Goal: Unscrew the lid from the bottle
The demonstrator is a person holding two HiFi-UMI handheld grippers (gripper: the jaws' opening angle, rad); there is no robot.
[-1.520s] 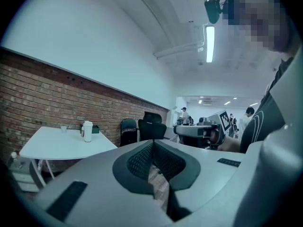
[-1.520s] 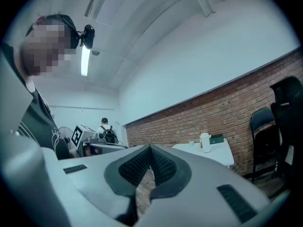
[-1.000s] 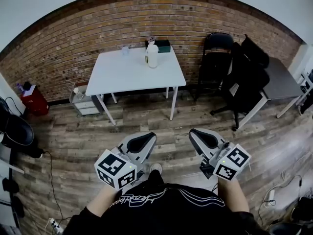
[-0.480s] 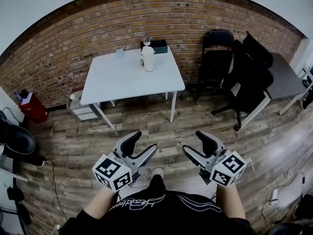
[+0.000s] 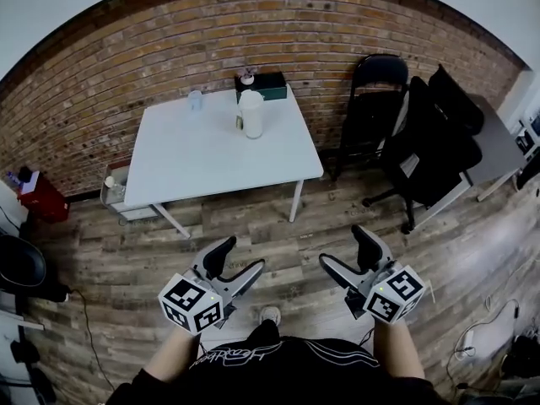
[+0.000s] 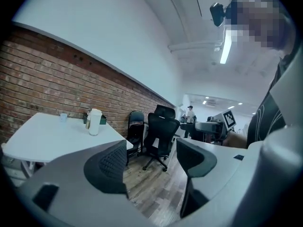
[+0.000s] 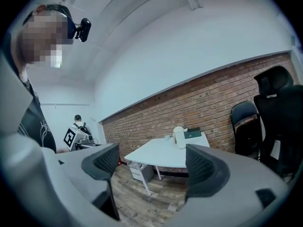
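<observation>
The person is holding the left gripper [image 5: 239,256] and right gripper [image 5: 343,246] forward, side by side, both pairs of jaws just opening wide, gripping nothing.

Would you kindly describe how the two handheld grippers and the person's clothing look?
The left gripper and right gripper are light grey plastic, with curved jaws, black ribbed pads and white cubes bearing black square markers. The person wears a black top.

Head view steeply down, gripper views near level (far off), all share table [image 5: 219,154] with bottle [image 5: 251,115]
</observation>
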